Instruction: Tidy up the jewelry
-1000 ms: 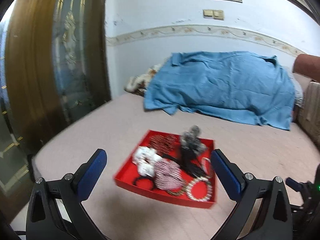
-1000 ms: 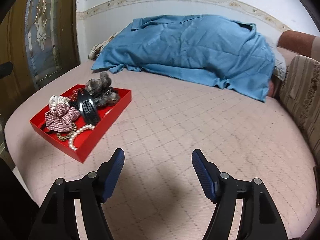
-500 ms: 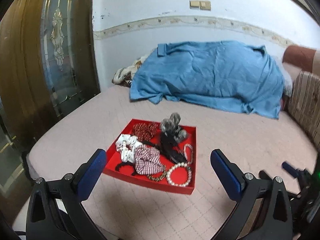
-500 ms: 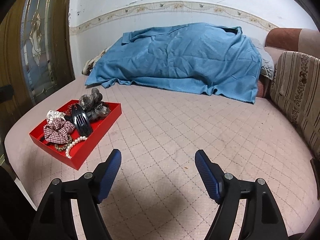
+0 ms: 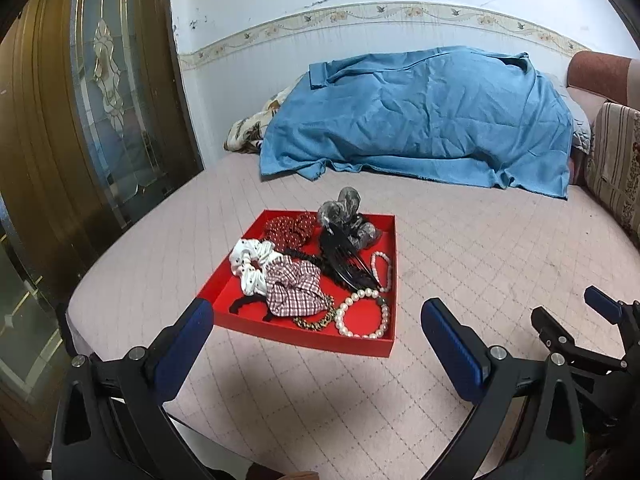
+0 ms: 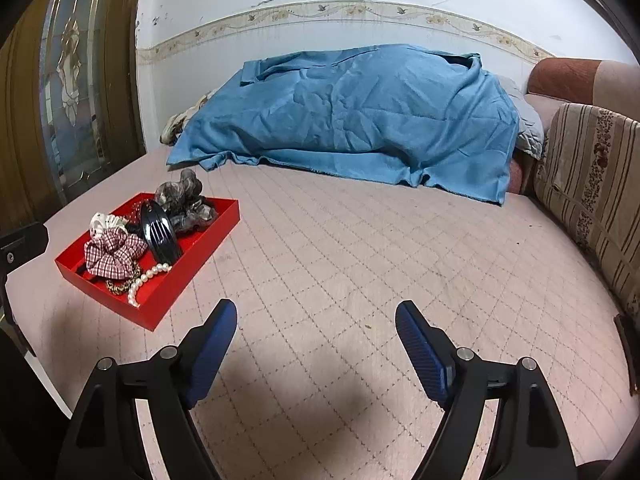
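Note:
A red tray sits on the pink quilted bed, also in the right wrist view at the left. It holds a pearl bracelet, a checked scrunchie, a white dotted scrunchie, a red dotted scrunchie, a grey scrunchie, a black hair comb and a gold chain. My left gripper is open and empty, just before the tray's near edge. My right gripper is open and empty over bare mattress, right of the tray.
A blue blanket covers a heap at the back of the bed. A wooden door with glass stands at the left. A striped cushion lines the right side. The bed's left edge drops off beside the tray.
Both views have steadied and turned so the tray sits more centred in the left wrist view. Both grippers stay open and empty.

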The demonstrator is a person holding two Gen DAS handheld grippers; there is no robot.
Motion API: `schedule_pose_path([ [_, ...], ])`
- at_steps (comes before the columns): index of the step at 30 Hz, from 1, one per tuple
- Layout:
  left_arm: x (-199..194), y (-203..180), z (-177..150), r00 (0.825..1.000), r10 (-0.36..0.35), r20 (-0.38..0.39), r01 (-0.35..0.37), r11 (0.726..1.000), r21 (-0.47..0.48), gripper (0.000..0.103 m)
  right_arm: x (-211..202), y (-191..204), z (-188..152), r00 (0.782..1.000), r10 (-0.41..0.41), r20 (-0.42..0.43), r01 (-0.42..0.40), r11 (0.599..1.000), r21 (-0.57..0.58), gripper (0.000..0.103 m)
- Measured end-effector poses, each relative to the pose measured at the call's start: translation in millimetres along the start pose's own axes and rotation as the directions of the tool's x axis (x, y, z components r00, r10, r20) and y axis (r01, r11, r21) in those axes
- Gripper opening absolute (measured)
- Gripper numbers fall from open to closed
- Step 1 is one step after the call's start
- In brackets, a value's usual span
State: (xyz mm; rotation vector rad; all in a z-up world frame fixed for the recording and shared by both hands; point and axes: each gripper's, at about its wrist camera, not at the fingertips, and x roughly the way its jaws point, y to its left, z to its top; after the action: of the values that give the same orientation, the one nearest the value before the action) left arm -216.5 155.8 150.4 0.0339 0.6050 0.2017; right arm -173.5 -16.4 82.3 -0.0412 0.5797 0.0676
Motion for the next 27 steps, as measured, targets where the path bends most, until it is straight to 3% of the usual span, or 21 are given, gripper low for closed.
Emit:
schedule_pose_path([
  [27,37.9,-8.0,-24.5,0.981,-0.078,-0.177,0.077,0.997,-0.012,0.103,10.5,7.4,-10.1,0.999,-0.011,-0.046,0.009,0.999,-0.037,0.088],
])
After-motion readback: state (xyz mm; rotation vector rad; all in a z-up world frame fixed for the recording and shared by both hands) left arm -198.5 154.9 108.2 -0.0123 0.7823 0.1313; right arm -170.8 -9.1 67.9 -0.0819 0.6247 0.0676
